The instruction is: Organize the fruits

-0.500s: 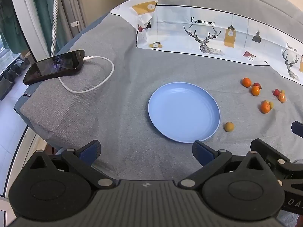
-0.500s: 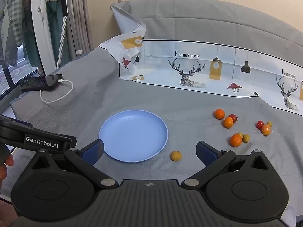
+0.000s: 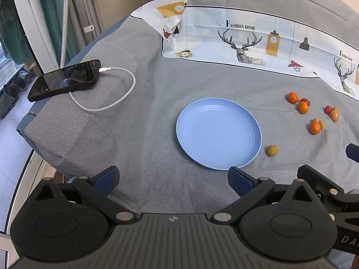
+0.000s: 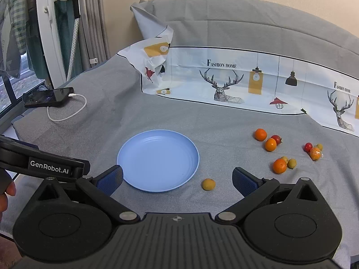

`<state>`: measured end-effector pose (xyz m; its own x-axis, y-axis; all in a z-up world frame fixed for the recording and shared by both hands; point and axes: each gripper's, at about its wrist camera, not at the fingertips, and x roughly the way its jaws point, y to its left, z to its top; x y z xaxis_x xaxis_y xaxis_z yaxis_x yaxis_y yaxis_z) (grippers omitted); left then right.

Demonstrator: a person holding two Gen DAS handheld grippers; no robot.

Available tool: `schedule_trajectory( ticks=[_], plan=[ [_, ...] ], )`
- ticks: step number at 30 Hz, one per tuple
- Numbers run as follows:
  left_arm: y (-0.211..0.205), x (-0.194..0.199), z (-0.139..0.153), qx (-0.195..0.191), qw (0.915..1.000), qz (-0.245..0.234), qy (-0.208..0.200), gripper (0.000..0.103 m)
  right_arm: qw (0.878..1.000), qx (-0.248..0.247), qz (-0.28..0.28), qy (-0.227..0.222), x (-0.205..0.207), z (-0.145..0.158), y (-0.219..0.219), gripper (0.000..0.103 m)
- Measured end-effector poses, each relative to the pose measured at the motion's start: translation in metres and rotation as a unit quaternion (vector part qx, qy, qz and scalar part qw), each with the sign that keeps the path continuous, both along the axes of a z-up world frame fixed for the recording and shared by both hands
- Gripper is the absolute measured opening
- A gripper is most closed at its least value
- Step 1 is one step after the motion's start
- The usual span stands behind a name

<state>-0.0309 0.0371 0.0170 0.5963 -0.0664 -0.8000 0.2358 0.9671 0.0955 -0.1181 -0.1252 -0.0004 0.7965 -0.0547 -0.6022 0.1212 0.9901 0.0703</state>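
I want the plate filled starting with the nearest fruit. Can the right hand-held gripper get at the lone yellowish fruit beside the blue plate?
Probably yes. The right hand-held gripper is open, and the yellowish fruit lies alone on the grey cloth just ahead of it, apart from the blue plate, with nothing between.

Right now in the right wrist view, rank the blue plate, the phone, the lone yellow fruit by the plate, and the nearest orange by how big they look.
1. blue plate, clearly largest.
2. phone, though it lies farther away, so it looks smaller than it is.
3. nearest orange.
4. lone yellow fruit, only slightly smaller than the orange.
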Motion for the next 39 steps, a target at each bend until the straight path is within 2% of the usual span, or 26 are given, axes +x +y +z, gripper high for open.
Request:
schedule_trajectory(
  ticks=[20, 39],
  plan=[
    [0.0043, 0.0028, -0.0021, 0.000, 1.0000, 0.002, 0.001, 0.103, 1.000, 0.006, 0.000, -0.010, 0.0004, 0.0002, 0.0037, 0.103],
    [0.0050, 0.0019, -0.0019, 0.002, 1.0000, 0.005, -0.002, 0.103, 1.000, -0.002, 0.001, 0.018, 0.0012, -0.0025, 0.0029, 0.103]
  ],
)
